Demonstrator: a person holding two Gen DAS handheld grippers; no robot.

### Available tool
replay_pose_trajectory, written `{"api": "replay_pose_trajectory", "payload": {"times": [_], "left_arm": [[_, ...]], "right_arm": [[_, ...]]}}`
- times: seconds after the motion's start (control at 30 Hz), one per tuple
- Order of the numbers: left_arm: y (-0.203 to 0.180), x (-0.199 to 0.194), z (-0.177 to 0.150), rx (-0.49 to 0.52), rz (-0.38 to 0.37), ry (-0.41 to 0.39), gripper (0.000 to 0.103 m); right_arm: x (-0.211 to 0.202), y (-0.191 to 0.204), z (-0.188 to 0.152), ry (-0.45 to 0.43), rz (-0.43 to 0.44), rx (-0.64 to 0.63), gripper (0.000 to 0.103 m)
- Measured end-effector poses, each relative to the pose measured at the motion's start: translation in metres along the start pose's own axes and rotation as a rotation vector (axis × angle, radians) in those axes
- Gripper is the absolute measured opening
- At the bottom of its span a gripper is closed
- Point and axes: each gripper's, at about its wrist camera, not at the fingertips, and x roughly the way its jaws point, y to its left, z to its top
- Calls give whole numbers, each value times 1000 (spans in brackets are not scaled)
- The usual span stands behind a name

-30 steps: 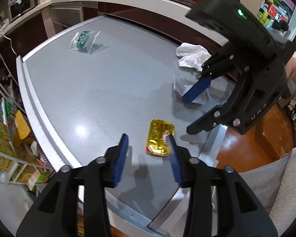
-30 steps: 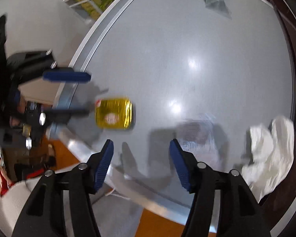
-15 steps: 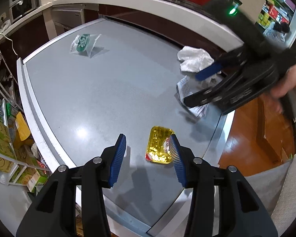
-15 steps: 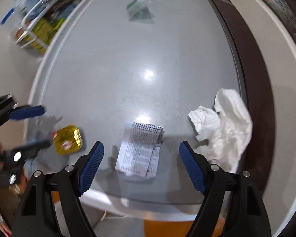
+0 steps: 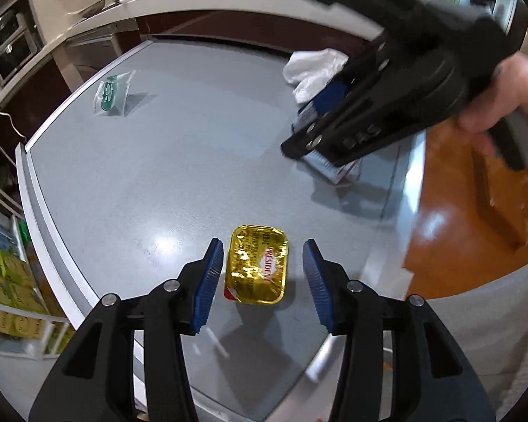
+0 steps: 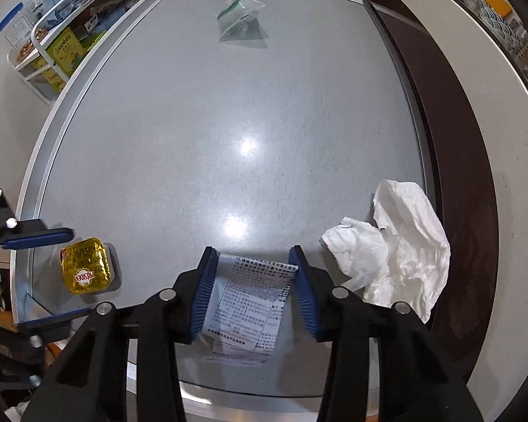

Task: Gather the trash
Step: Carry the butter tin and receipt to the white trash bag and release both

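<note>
Left gripper [image 5: 262,274]: fingers apart, nothing clamped; the gold butter tub [image 5: 257,263] sits on the grey table [image 5: 165,161] between the two blue pads, a touch nearer the left pad, with a gap on each side.
Butter tub, handling: small, light, probably a thin plastic shell under a crinkled foil lid; I judge it stiff enough across its short sides but easy to crush or skid on the smooth top. Best taken by the two long side walls, low down, not by the foil.
Right gripper [image 6: 253,292]: its jaws have just been closing, and the printed receipt [image 6: 253,302] lies between the pads, its side edges at or against them; whether the pads truly pinch it I cannot tell.
Receipt, handling: thin, limp and lying nearly flat, so likely to slide or buckle rather than lift; squeezing the edges inward to raise a fold looks the surest hold.
Beyond the right pad: a crumpled white tissue [image 6: 397,246], soft, weightless, graspable anywhere.
Far ahead of both fingers: a clear green-printed wrapper [image 6: 239,14], untouched, flimsy and slippery-looking.
</note>
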Motion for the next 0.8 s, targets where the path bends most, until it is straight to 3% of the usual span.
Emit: {"api": "replay_pose_trajectory", "payload": {"times": [0.17, 0.23, 0.37, 0.57, 0.8], "left_arm": [[-1, 11, -4, 12, 14, 28, 46], [1, 9, -6, -9, -15, 19, 37], [4, 0, -7, -57, -42, -13, 37], [10, -40, -4, -133, -24, -115, 37], [6, -99, 3, -181, 26, -245, 37]], "right_arm": [[-11, -12, -11, -12, 20, 8, 41], [-19, -21, -19, -21, 24, 14, 41], [-34, -27, -24, -51, 46, 25, 41], [-69, -36, -30, -118, 83, 35, 41], [-138, -34, -46, -251, 130, 1, 41]]}}
